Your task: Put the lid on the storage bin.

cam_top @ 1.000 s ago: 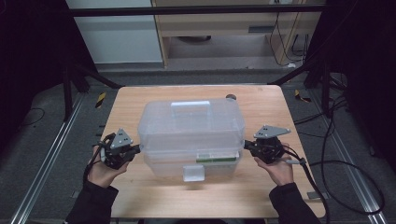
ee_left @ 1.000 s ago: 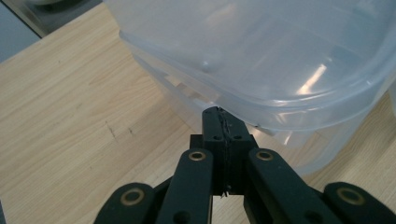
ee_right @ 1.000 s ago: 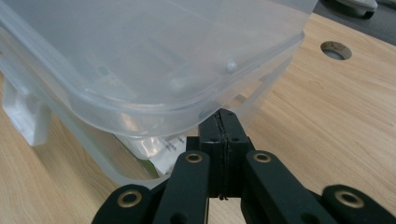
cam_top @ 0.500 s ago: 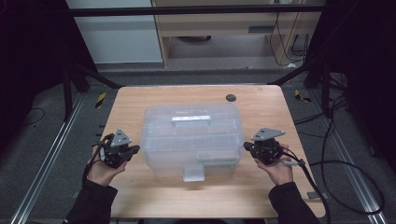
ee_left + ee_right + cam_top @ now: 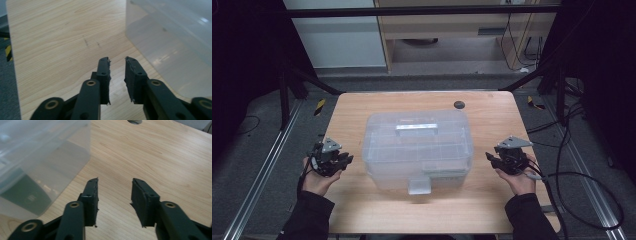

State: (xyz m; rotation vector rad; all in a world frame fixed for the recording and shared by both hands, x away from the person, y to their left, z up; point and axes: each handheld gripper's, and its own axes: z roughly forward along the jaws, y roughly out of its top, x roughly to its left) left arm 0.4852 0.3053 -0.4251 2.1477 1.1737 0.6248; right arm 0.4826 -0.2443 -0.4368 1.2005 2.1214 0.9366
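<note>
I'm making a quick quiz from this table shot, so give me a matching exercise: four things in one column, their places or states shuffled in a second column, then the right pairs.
1. plastic box
2. left gripper
3. right gripper
4. round hole

A. open, at the table's right edge
B. far side of the tabletop
C. middle of the table, lid on
D. open, at the table's left edge

Pairs: 1-C, 2-D, 3-A, 4-B

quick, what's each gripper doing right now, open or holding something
Left gripper: open, jaws just opening, nothing between them, beside the clear bin.
Right gripper: open, jaws just opening, nothing between them.
</note>
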